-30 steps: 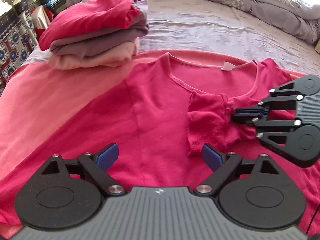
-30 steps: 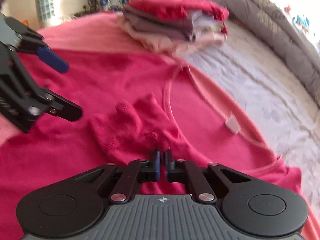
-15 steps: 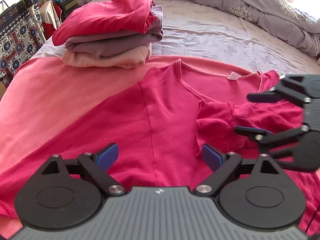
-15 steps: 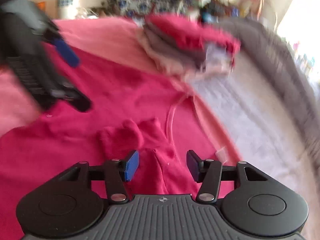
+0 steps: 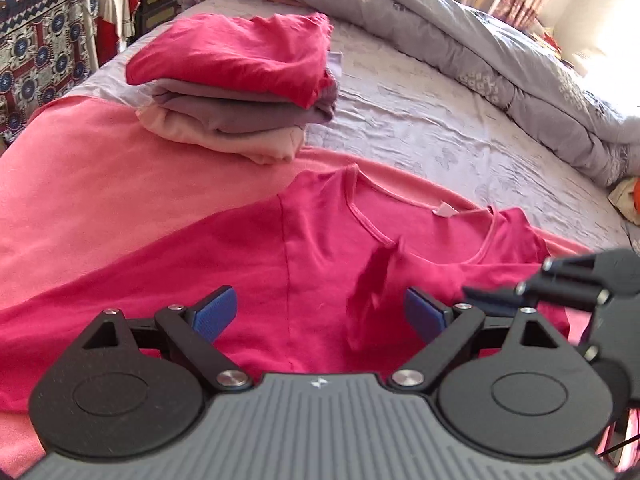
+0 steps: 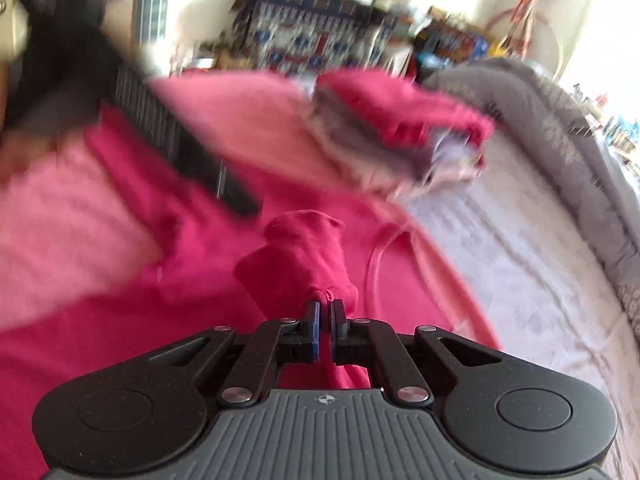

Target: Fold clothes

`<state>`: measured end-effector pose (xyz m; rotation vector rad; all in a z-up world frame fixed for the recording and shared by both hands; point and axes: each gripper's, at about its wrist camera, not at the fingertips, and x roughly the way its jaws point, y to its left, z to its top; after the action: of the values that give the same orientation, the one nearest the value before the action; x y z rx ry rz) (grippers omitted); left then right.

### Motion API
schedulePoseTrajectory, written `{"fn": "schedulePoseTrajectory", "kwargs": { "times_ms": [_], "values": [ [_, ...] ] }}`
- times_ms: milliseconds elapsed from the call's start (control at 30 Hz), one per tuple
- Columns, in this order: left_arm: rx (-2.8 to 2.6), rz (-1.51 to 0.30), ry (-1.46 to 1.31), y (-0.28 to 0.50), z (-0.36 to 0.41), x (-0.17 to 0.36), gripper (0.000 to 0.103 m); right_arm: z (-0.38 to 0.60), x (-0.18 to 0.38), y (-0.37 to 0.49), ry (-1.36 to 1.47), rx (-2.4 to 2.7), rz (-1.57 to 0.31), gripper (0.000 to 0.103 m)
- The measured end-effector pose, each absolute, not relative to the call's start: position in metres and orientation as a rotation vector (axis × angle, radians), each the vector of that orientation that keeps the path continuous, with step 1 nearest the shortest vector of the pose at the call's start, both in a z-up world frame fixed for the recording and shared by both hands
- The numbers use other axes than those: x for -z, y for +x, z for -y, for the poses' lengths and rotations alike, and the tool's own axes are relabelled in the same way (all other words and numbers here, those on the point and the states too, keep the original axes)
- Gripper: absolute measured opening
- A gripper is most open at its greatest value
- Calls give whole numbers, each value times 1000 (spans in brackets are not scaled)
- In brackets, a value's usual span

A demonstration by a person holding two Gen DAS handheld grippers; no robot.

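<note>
A crimson long-sleeved shirt (image 5: pixel 312 256) lies spread, neck away from me, on a salmon-pink blanket (image 5: pixel 100 184). Its right sleeve (image 5: pixel 372 292) is bunched and pulled up off the shirt's chest. My right gripper (image 6: pixel 325 312) is shut on the sleeve (image 6: pixel 304 252), with cloth pinched between the blue pads; in the left wrist view the right gripper (image 5: pixel 480 294) sits at the right edge. My left gripper (image 5: pixel 320 306) hovers open over the shirt's body with nothing between its fingers. The right wrist view is blurred by motion.
A stack of folded clothes (image 5: pixel 240 80), crimson on top of mauve and peach, sits at the blanket's far edge. Beyond lie a lilac sheet (image 5: pixel 440 132) and a rumpled grey quilt (image 5: pixel 480 52). Patterned furniture (image 5: pixel 36 52) stands left of the bed.
The right gripper let go of the sleeve, opened, then shut on it again and lifted it. Both grippers rose, and the sleeve now stands up from the shirt.
</note>
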<state>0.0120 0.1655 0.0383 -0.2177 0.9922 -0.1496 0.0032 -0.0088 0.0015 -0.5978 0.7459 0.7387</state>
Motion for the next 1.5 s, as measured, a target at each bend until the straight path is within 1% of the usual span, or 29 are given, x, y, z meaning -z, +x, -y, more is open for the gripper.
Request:
{"fn": "schedulePoseTrajectory", "kwargs": {
  "times_ms": [167,367,433,500,567,667,700,767,800,833,967,1033,1100,1133,1200,1233,1300,1333,1367,1400,1467,1500],
  "values": [
    [182,-1018,-195,13,-163,-37,92,-6,9,-23,-586,-842,-773,7],
    [261,-1088,-112,15,-135,-16,92,-30,26,-54,-616,-932,-810,7],
    [293,-1099,-132,19,-130,-12,92,-32,30,-55,-608,-932,-816,10],
    [342,-1093,-195,25,-129,-11,92,-27,28,-58,-581,-945,-812,12],
    [381,-1078,-275,32,-130,-12,94,-17,26,-65,-568,-945,-800,17],
    [396,-1136,-399,46,-129,-1,93,8,21,-77,-551,-889,-775,18],
    [395,-1163,-417,47,-126,4,91,18,19,-78,-541,-856,-774,18],
    [391,-1194,-449,47,-123,11,86,39,17,-69,-507,-761,-800,20],
    [396,-1200,-472,45,-123,14,84,49,15,-62,-488,-712,-815,24],
    [402,-1207,-496,44,-123,18,84,60,14,-56,-469,-663,-830,29],
    [422,-1261,-633,48,-123,39,84,85,15,-29,-483,-518,-832,32],
    [412,-1277,-722,54,-124,50,84,97,19,-16,-499,-454,-816,36],
    [382,-1275,-823,58,-127,61,84,109,26,-5,-504,-401,-821,36],
    [359,-1267,-878,59,-130,66,82,112,31,1,-497,-385,-843,36],
    [303,-1249,-943,59,-136,73,55,117,42,6,-490,-372,-900,36],
    [272,-1239,-958,58,-139,75,49,120,47,6,-487,-379,-939,34],
    [224,-1208,-970,55,-146,75,24,125,54,0,-476,-393,-989,33],
    [200,-1192,-976,53,-149,75,20,126,53,-3,-472,-395,-982,33],
    [177,-1174,-981,51,-152,74,14,126,53,-4,-470,-398,-986,33],
    [154,-1145,-980,50,-157,71,11,126,52,-4,-468,-400,-991,33],
    [116,-1086,-974,50,-165,63,10,127,48,-5,-453,-414,-993,33],
    [112,-1063,-978,50,-168,59,10,128,45,-8,-436,-424,-990,35]
  ]
}}
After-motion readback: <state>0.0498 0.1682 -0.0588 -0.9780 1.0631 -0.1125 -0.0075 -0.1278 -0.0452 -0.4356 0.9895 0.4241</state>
